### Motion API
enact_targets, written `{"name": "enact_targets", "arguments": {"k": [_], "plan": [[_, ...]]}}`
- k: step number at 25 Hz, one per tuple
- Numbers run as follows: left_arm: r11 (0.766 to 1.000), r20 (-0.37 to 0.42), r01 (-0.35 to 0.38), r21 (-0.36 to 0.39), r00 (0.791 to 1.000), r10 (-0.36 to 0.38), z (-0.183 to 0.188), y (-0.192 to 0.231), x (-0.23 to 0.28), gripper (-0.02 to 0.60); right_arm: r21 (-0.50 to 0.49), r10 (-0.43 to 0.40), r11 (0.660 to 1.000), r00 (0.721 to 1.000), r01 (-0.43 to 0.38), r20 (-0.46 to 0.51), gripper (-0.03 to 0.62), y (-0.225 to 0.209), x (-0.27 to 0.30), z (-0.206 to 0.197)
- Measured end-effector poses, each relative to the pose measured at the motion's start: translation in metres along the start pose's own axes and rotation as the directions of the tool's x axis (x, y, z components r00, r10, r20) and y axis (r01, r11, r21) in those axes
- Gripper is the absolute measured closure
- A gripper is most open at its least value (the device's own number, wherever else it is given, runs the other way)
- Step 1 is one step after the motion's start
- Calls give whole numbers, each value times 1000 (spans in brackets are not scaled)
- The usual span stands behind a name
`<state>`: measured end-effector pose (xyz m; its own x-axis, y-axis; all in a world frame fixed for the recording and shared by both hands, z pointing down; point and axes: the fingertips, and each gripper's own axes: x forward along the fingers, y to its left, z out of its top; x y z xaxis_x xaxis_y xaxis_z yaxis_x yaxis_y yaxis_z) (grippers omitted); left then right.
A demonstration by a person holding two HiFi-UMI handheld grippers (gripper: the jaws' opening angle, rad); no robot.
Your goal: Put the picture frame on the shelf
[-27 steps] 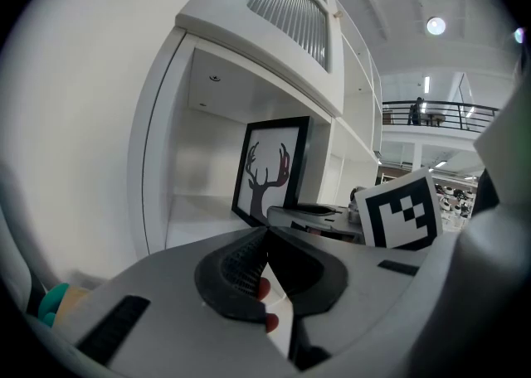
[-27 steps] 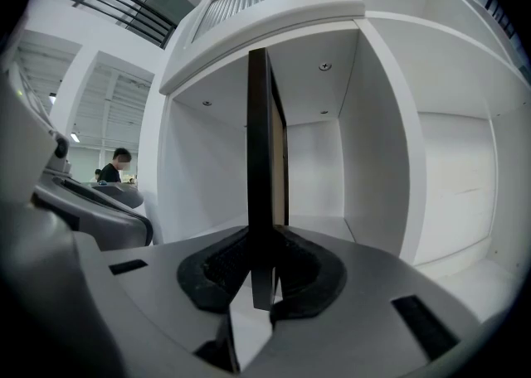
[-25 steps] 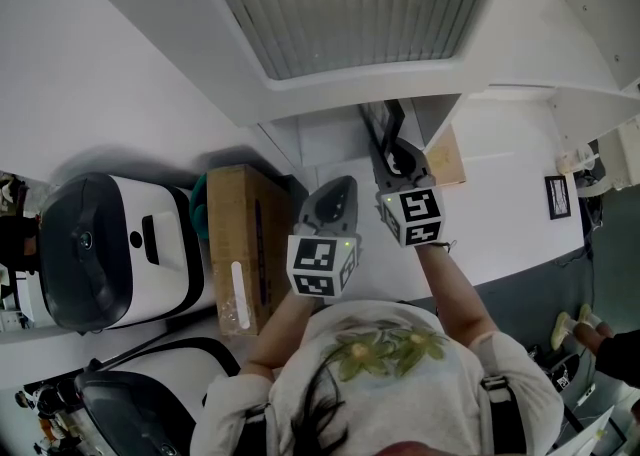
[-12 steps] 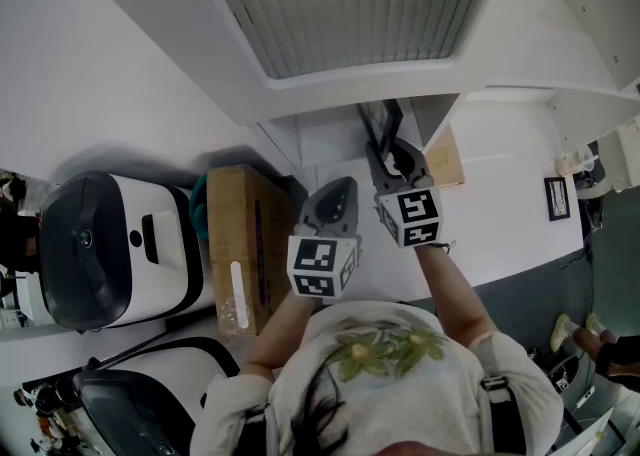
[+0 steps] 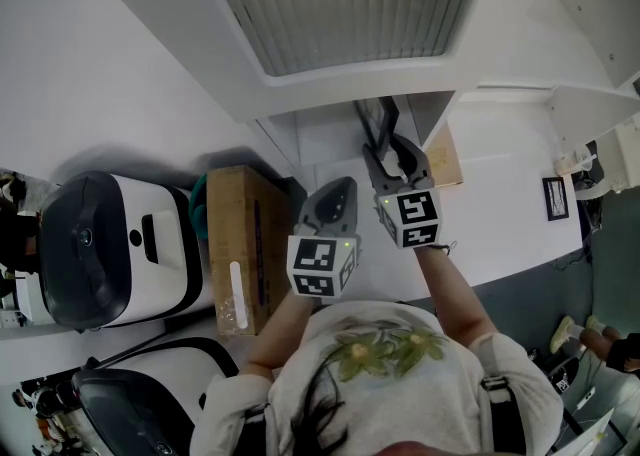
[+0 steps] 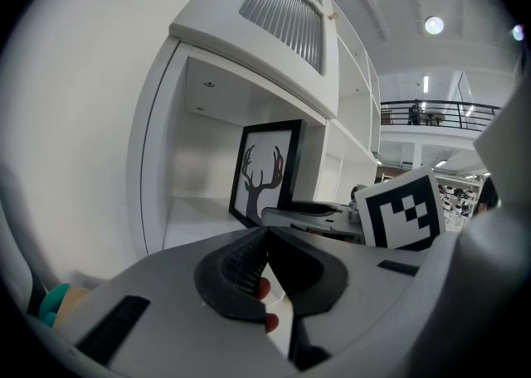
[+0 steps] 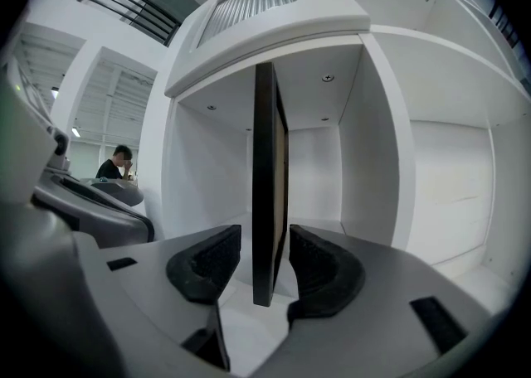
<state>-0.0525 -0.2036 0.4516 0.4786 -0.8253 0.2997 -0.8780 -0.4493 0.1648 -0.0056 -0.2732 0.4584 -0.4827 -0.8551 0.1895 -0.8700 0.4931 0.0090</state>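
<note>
— What is hard to make out?

— From the head view, the picture frame is only a thin dark edge inside the shelf. A pale shirt fills the bottom of that view. The right gripper view also meets the frame edge-on, so its picture is hidden there. Its lower end drops between the jaws, and from that side I cannot tell whether it touches the shelf floor.

— And the jaws?

— The right gripper has its jaws apart, one on each side of the frame. A gap shows at the left pad. The right pad sits so near the frame that contact cannot be judged. The left gripper has its jaws together, with nothing between them. Through the hollow below their tips, two red-nailed fingertips show.

— Where does the frame stand?

— Upright in a white compartment under a slatted panel. The left gripper view shows its drawing of antlers. The right gripper covers part of its lower edge.

— The room?

— The shelf is white, with more open compartments to the right. In the head view a cardboard box lies just left of the left gripper. White-and-black machines sit further left, cut off at the edge. Farther off there are a balcony railing, a ceiling light and a small seated person.
</note>
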Motion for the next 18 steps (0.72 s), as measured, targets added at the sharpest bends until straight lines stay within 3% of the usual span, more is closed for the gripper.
{"name": "enact_targets", "arguments": {"k": [15,17,18], "plan": [[1000,21,0,17,1000,0,4,-22,-21,554,4,12,1000,999,-12,32,414,11,-40,8],[1000,23,0,19,1000,0,3,-26,-24,554,1,14,1000,999,-14,35,431,12,-47,9],[1000,24,0,20,1000,-1,3,-29,-25,554,-3,12,1000,999,-12,34,469,12,-51,9]]}}
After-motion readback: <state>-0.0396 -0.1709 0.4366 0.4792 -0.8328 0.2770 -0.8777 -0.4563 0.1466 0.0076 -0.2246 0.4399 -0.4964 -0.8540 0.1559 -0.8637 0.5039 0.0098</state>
